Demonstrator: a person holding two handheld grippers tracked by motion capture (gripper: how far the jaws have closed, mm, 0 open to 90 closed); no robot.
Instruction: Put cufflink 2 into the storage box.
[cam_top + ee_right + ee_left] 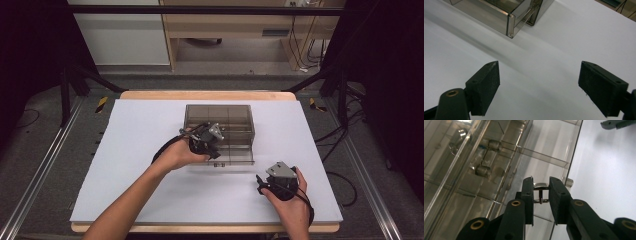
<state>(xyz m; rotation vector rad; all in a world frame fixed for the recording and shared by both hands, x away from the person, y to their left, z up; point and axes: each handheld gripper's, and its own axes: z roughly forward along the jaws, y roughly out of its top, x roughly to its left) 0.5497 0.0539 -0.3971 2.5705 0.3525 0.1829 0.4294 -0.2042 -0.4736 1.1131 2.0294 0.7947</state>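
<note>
Clasp (541,192): small, stiff, slick metal; centre frame, over the box's near compartment.
Left gripper (541,195): nearly closed, pinching the clasp's sides; looks the right hold.
Box (220,132): clear plastic, centre table.
Right gripper (539,85): wide open, empty.

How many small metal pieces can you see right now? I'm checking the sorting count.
3: one clamped in the left gripper, a clip-like piece over the clear compartment box; two cylinders inside the box. Others may be hidden by glare.
</note>
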